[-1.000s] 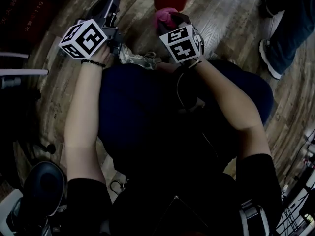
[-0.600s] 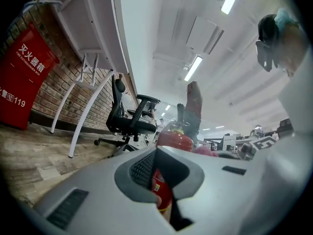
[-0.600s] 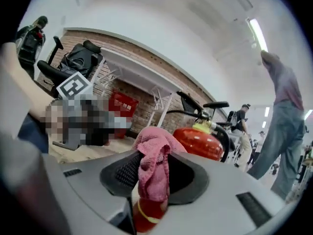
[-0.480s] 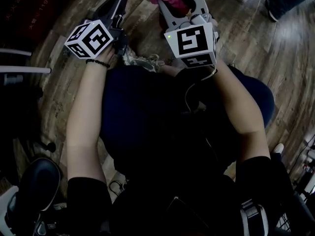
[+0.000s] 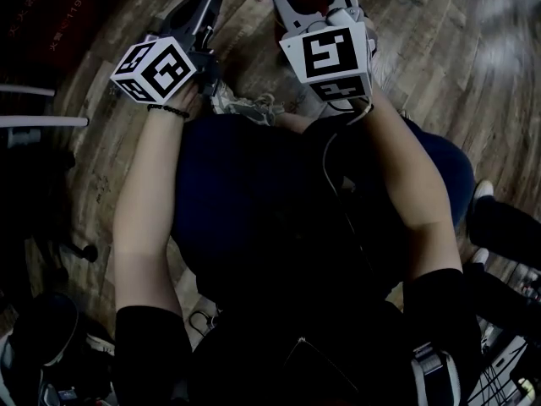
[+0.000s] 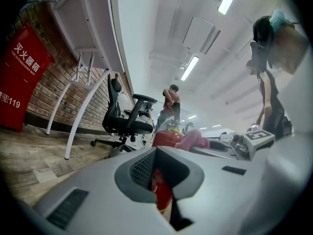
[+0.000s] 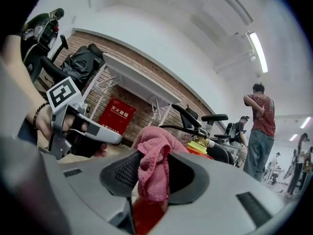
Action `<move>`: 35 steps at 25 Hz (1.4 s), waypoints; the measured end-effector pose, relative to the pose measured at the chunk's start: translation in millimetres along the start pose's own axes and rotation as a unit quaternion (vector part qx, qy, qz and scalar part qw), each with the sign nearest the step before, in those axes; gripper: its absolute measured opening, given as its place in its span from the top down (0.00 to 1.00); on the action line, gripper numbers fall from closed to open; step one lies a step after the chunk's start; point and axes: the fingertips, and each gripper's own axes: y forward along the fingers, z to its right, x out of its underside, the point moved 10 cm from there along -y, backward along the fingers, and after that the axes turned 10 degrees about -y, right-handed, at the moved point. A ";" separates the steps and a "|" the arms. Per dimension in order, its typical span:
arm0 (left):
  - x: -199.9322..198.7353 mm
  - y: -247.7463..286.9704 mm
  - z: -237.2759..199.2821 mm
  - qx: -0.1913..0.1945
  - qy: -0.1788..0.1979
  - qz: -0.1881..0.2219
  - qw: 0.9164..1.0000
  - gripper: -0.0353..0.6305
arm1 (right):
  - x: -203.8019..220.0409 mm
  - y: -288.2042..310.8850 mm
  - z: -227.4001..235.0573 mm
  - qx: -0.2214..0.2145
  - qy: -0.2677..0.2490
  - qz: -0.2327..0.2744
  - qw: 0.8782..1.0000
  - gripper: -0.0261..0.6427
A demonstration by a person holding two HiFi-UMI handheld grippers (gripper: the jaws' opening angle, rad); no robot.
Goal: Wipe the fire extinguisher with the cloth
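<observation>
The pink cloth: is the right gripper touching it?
Touching. The right gripper view shows the right gripper pinching the pink cloth between its jaws.

- The cloth (image 7: 155, 155) is pink.
- The fire extinguisher (image 6: 168, 139) is red, with a yellow-green collar at its neck.
- The left gripper (image 6: 164, 180) and the right gripper (image 7: 149, 190) are pale grey with dark, ribbed pads. Each one's cube is white with black square markers.
- The floor (image 5: 439, 66) is brown with a wood-grain pattern.
- The wall (image 6: 54, 94) is red-brown brick.
- The box (image 6: 19, 77) is red with white characters.
- The office chair (image 6: 127, 121) is black.
- The bracelet (image 5: 166, 109) is made of black beads.
</observation>
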 end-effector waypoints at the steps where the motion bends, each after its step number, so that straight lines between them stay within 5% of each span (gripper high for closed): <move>1: -0.3 -0.2 -0.5 0.000 0.000 0.000 1.000 0.93 | 0.9 1.1 -1.9 -0.002 0.000 -0.002 1.000 0.75; 35: -1.5 -2.8 -0.6 -0.002 -0.004 0.004 1.000 0.92 | 54.7 11.5 -40.1 -0.073 0.016 -0.078 0.994 0.75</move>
